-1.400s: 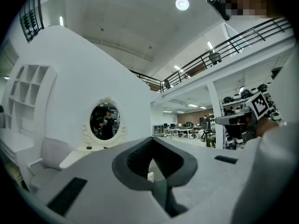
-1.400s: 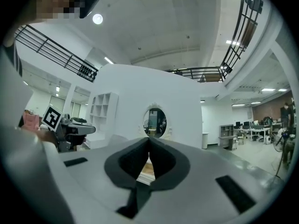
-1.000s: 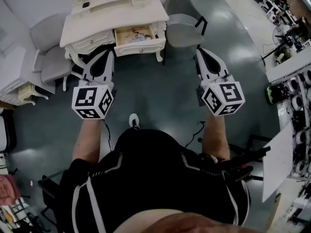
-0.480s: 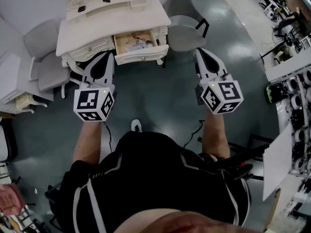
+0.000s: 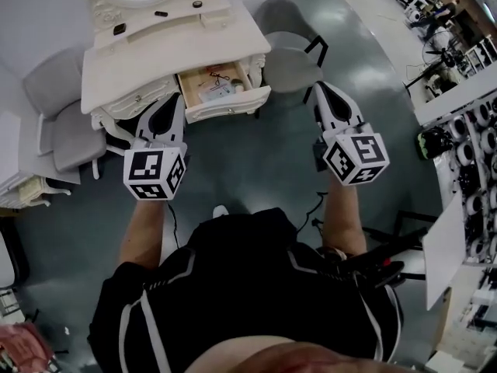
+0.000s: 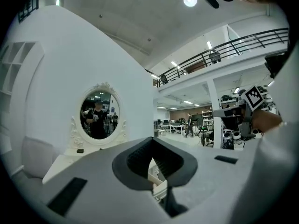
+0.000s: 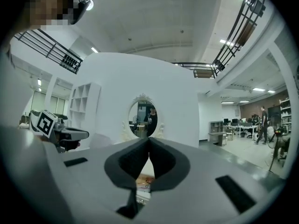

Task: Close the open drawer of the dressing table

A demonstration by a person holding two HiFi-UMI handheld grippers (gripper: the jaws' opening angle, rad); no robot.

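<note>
stage: not started | cream wooden drawer (image 5: 225, 92) open under white dressing-table counter (image 5: 147, 57), untouched | left gripper (image 5: 168, 107) pressed together, empty, near drawer | right gripper (image 5: 324, 95) pressed together, empty | left: whole push

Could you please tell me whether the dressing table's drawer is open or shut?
Open: the cream wooden drawer juts out from the cream dressing table, its inside exposed to view.
</note>
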